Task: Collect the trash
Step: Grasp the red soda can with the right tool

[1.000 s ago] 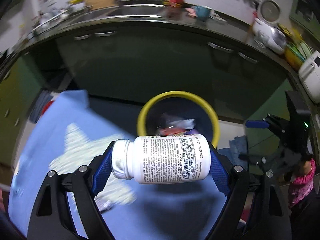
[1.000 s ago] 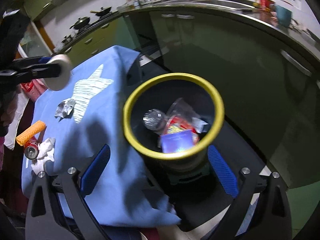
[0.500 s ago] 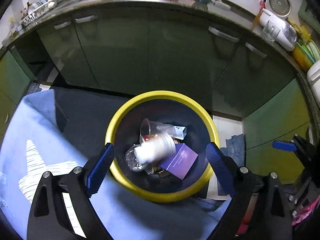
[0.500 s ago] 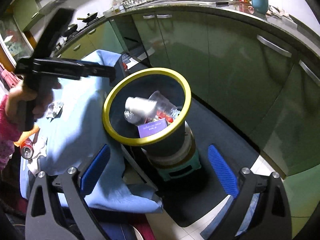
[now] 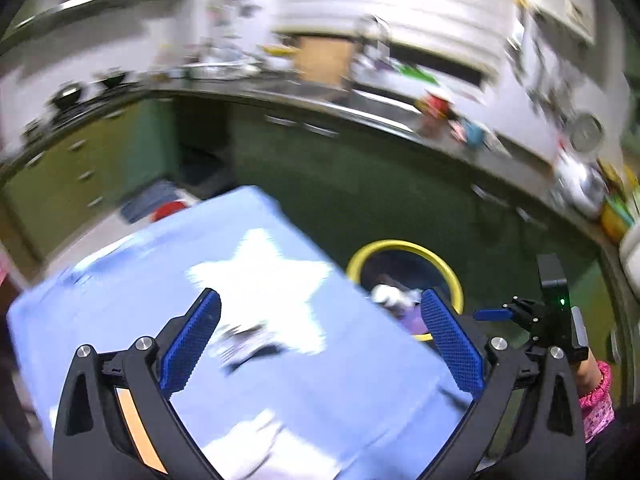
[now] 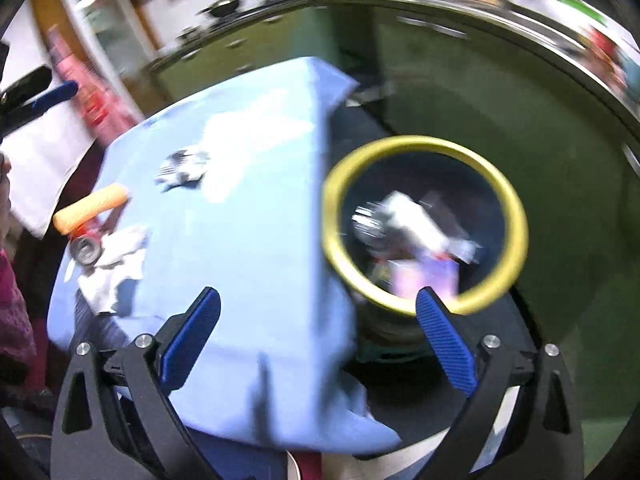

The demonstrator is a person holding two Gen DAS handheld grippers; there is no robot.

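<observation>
A: What are your jaws doing?

B: My left gripper is spreading its jaws, nothing between them. The pads are blue ribbed rubber on black angular arms with silver bolts. My right gripper stands wide apart and empty too, same ribbed blue pads.

A: Where's the trash?

B: Part of it lies in the bin, a round dark tub with a smooth yellow rim, at about two o'clock in the right view and beside the table's edge. Inside is a heap: a white cylinder, something shiny and metallic, a flat purple box. It is blurred, so I can't name more.

A: And the table?

B: It wears a soft blue cloth with a white star shape printed on it. At nine o'clock in the right view lies an orange tube, its surface bumpy, touching a can with a round metal end. Just beside the can is crumpled white tissue. At about eleven o'clock lies a wrinkled black-and-white wrapper, on the star's edge.

A: The left view?

B: Smeared. The wrapper shows between my pads, on the cloth below. The bin's yellow rim peeks out at about three o'clock, and my right gripper beyond it, held in a hand with a pink cuff.
</observation>
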